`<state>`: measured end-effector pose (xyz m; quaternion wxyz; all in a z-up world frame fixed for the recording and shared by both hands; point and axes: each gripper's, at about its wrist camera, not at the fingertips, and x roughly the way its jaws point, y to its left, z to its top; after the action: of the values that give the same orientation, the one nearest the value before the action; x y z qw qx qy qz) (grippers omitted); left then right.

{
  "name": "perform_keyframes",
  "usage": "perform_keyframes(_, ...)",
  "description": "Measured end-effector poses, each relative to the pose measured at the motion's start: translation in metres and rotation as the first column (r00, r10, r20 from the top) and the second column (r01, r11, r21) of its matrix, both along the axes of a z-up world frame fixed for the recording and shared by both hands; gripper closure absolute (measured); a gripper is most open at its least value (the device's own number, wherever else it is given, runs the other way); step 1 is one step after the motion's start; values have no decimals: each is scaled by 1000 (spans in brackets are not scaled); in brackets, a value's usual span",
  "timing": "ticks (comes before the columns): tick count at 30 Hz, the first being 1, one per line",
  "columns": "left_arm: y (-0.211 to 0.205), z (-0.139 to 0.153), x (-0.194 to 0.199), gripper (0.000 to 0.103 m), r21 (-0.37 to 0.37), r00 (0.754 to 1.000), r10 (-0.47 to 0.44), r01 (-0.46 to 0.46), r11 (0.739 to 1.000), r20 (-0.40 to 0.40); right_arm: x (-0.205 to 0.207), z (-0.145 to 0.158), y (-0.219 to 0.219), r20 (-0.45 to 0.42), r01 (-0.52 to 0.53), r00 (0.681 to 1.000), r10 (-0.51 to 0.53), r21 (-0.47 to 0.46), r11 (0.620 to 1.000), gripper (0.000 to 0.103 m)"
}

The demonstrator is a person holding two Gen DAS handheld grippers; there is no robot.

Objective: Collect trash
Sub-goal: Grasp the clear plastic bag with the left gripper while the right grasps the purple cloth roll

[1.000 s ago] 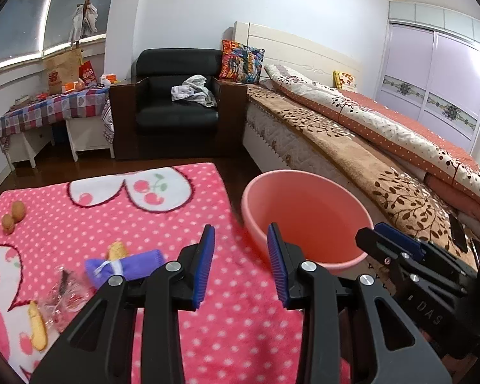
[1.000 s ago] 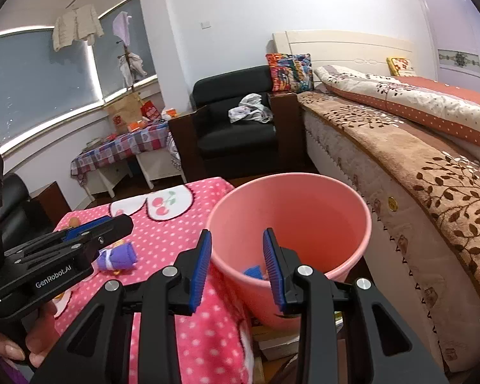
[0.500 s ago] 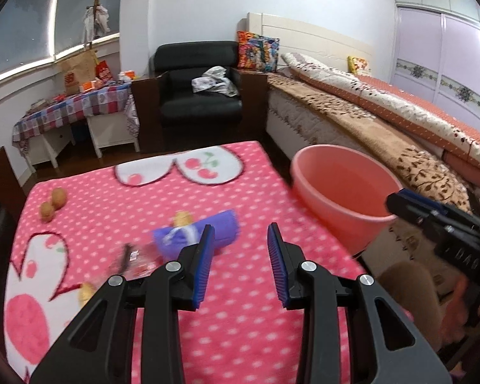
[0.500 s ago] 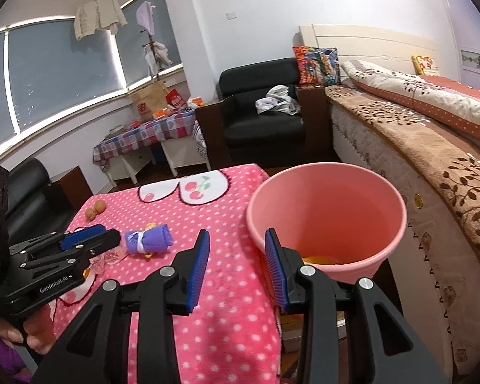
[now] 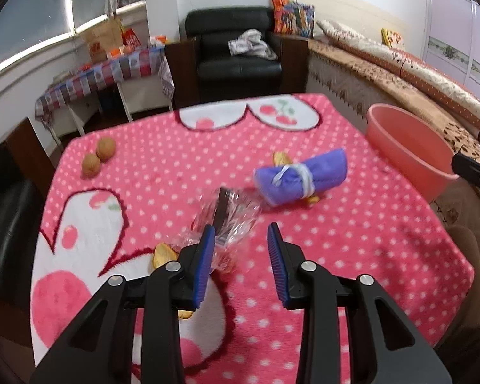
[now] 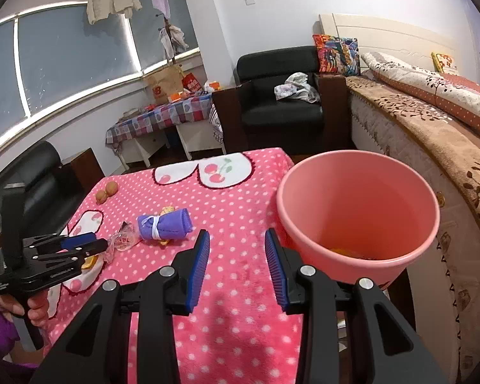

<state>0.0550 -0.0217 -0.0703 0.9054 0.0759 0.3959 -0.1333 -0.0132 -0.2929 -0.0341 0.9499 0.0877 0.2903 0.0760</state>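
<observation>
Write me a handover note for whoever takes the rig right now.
Left gripper: open, empty, close to the clear wrapper.
Right gripper: open, empty, over the cloth beside the bucket.
Done: some orange scraps lie in the bucket.
Left: wrapper, peel pieces near it and by the purple roll. Two walnuts sit at the far left.

We note a table under a pink polka-dot blanket (image 5: 352, 240). On it lie two walnuts (image 5: 98, 156), a rolled purple cloth (image 5: 300, 176) tied with white string, a crumpled clear wrapper (image 5: 227, 214), and yellowish peel scraps (image 5: 161, 254).
</observation>
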Motion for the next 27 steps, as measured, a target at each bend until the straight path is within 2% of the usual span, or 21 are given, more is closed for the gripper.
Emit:
perform_keyframes(7,0,-15,14,69,87,1000,-12,12,996,2,9,-8,7,-26,-18,1000,17,-10,1000,68)
perform_keyframes(12,5,-17,21,69,73,1000,-6,8,997,-30,19,-14,16,-45,-39,998,39,-16,999,68)
perform_keyframes(13,4,-16,19,72,77,1000,-14,16,997,-25,20,-14,18,-47,-45,998,45,-19,999,68)
perform_keyframes(14,4,-16,19,79,85,1000,-17,19,996,-20,22,-14,20,-49,-53,997,52,-23,998,68)
perform_keyframes(15,4,-16,18,81,90,1000,-14,16,996,-17,25,-14,24,-51,-66,997,65,-28,997,68)
perform_keyframes(16,5,-15,18,83,84,1000,-12,14,996,-15,27,-15,27,-52,-75,996,73,-31,997,68)
perform_keyframes(18,7,-13,18,101,60,1000,-10,11,998,-11,32,-14,35,-55,-98,994,96,-39,994,68)
perform_keyframes(23,18,-6,18,101,3,1000,25,-25,1000,-16,46,-13,55,-60,-170,984,166,-72,983,64)
perform_keyframes(25,25,-3,19,101,-43,999,47,-48,998,-26,54,-13,64,-65,-207,977,202,-93,974,55)
perform_keyframes(27,33,1,18,101,-80,997,68,-70,994,-27,60,-12,74,-68,-240,970,234,-119,963,52)
